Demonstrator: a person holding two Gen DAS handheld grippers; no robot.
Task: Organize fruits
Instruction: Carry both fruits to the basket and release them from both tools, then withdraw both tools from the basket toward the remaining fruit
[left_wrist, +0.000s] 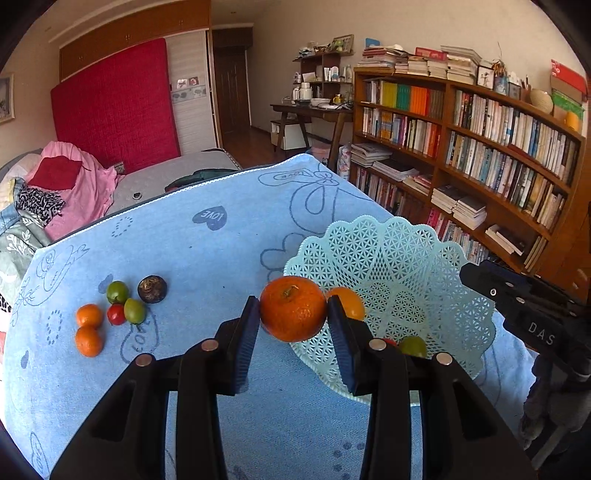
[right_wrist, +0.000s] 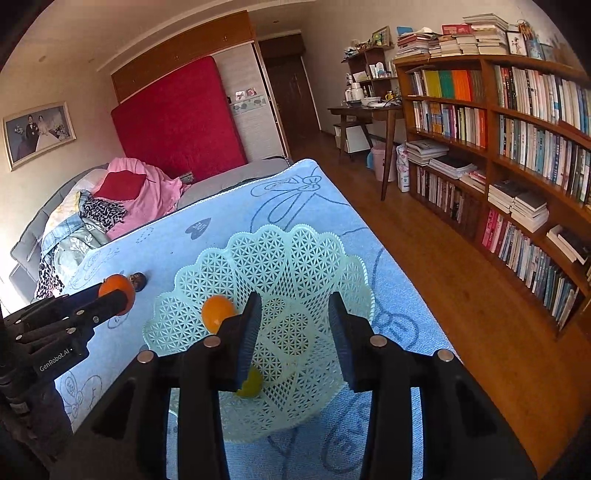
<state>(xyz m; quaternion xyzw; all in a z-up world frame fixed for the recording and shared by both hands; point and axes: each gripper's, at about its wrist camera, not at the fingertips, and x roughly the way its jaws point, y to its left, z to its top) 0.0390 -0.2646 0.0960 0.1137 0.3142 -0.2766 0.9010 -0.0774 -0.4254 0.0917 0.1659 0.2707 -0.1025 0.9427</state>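
Left wrist view: my left hand-held gripper (left_wrist: 293, 314) was clamped on a mandarin (left_wrist: 293, 308), raised beside the basket's near rim, likely for dropping in.
Right hand-held gripper (right_wrist: 293, 314): spread wide, empty, over the basket (right_wrist: 295, 251).
Basket contents: one orange fruit (right_wrist: 216, 308), one green fruit (right_wrist: 253, 382), something red, mostly hidden.
Surface: six small fruits (left_wrist: 116, 314) waited well left.

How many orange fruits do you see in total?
4. One orange is held in the left gripper, one lies in the basket, and two sit on the blue cloth. The gripper may hide more inside the basket.
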